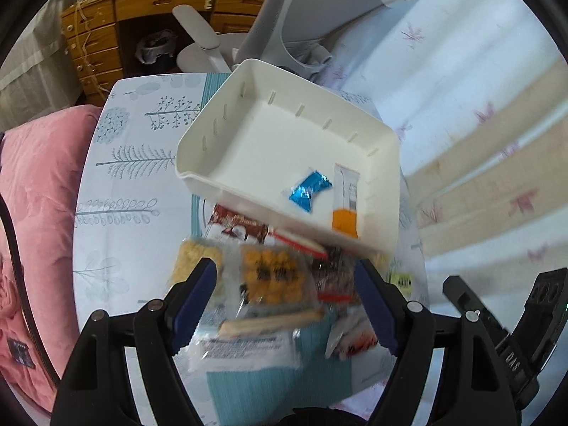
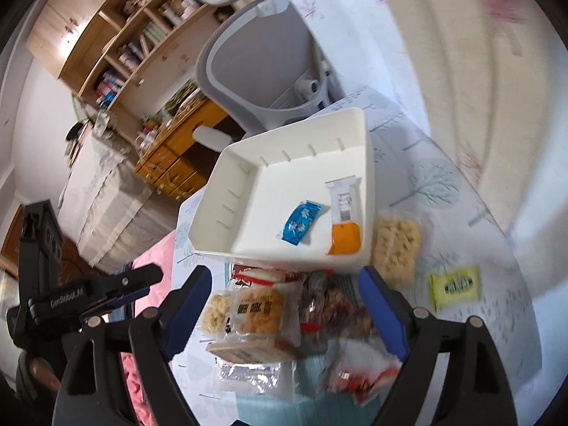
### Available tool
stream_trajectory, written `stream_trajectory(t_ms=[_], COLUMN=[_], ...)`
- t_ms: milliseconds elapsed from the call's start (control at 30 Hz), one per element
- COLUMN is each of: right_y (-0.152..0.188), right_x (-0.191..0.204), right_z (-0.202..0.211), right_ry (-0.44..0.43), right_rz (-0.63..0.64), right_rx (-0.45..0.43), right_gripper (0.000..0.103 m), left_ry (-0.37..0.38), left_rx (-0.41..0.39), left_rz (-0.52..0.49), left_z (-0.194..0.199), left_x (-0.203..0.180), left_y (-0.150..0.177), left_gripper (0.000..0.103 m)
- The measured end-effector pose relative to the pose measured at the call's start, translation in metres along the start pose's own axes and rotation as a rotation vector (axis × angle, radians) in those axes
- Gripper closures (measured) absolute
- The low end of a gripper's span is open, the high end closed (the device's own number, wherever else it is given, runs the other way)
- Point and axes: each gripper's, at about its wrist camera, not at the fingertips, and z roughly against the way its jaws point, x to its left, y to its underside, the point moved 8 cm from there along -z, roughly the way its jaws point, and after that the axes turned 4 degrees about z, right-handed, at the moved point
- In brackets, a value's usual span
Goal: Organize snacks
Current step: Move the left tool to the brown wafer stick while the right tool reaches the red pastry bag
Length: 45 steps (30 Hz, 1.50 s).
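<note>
Hovering over snack pile [image 2: 284, 316], both grippers' jaws apart — left gripper [image 1: 285, 305], right gripper [image 2: 284, 310]; orange-white bar [image 2: 343, 223] lengthwise in tray [image 2: 369, 163].

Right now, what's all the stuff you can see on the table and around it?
White bin: one, cream-white, on the table behind the snack pile.
Blue packet: one, shiny blue, inside the bin.
White-and-orange bar: one, inside the bin beside the blue packet.
Loose snack pile: several packets, orange, red, clear, in front of the bin.
Pale cracker pack: one, beige, right of the bin.
Green packet: one, yellow-green, alone at far right.
Tablecloth: one, white with tree prints.
Office chair: one, grey, behind the table.
Left gripper: blue fingers, open.
Right gripper: blue fingers, open.
</note>
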Motion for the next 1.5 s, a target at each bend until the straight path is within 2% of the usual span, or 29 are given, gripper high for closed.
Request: stream_trajectory(t_ms=[433, 700, 900, 1233, 1500], right_y=[0.094, 0.146, 0.173, 0.182, 0.168], right_x=[0.015, 0.019, 0.008, -0.015, -0.036], right_z=[0.059, 0.069, 0.064, 0.044, 0.011], right_ry=[0.138, 0.157, 0.165, 0.125, 0.099], right_rz=[-0.201, -0.317, -0.401, -0.530, -0.627], right_rx=[-0.107, -0.119, -0.087, -0.051, 0.026], right_gripper=[0.014, 0.012, 0.012, 0.012, 0.012], left_ry=[0.064, 0.066, 0.042, -0.048, -0.146], left_rx=[-0.001, 0.050, 0.100, 0.090, 0.100], left_rz=[-0.222, -0.317, -0.383, -0.555, -0.689], left_z=[0.054, 0.053, 0.040, 0.013, -0.035], left_x=[0.029, 0.039, 0.038, 0.017, 0.005], left_y=[0.057, 0.083, 0.098, 0.102, 0.098], left_gripper=[0.018, 0.017, 0.017, 0.017, 0.017])
